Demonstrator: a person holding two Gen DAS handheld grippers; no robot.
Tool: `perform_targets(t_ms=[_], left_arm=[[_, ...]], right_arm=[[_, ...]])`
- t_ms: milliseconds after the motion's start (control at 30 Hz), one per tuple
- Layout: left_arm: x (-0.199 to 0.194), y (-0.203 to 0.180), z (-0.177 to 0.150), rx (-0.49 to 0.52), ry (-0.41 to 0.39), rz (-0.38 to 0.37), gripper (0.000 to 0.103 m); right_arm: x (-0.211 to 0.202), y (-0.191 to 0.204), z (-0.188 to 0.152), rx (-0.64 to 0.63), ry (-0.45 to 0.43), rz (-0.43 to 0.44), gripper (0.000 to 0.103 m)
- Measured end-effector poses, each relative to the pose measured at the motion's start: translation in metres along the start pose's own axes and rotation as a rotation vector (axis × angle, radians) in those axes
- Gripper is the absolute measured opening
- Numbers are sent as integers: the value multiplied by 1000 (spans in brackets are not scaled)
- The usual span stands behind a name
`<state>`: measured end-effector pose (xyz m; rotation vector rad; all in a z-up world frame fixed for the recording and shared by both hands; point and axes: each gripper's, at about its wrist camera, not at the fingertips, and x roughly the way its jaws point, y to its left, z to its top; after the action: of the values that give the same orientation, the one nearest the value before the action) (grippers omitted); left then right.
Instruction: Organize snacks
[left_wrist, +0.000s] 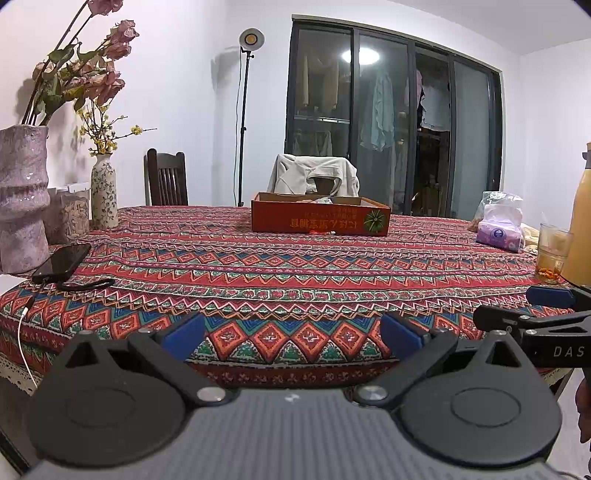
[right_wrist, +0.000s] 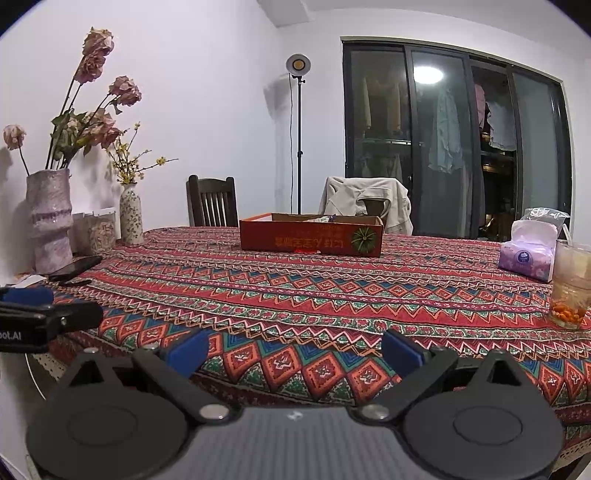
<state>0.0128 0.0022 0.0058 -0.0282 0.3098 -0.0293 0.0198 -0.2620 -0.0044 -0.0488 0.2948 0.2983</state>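
While both my tools hang at the near edge, the table (left_wrist: 295, 266) in its red patterned cloth fills most of what I see. Far across it sits the orange cardboard box (left_wrist: 320, 218), snack packets (right_wrist: 320, 218) just showing above its rim, well apart from either tool. My left gripper (left_wrist: 291, 334) has its blue pads spread wide with nothing between them; my right gripper (right_wrist: 293, 352) is spread just as wide, also carrying nothing. By the left wall stands a big pink vase (left_wrist: 22, 199), with a black phone (left_wrist: 62, 261) lying beside it. A tissue pack (right_wrist: 528, 254) and a glass (right_wrist: 570, 284) sit to the right.
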Motion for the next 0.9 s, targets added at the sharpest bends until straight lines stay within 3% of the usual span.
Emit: perform_targets(t_ms=[900], left_arm=[[-1,-1,0,7,2,-3,103]], right_arm=[[1,-2,-5,4,6,-5,100]])
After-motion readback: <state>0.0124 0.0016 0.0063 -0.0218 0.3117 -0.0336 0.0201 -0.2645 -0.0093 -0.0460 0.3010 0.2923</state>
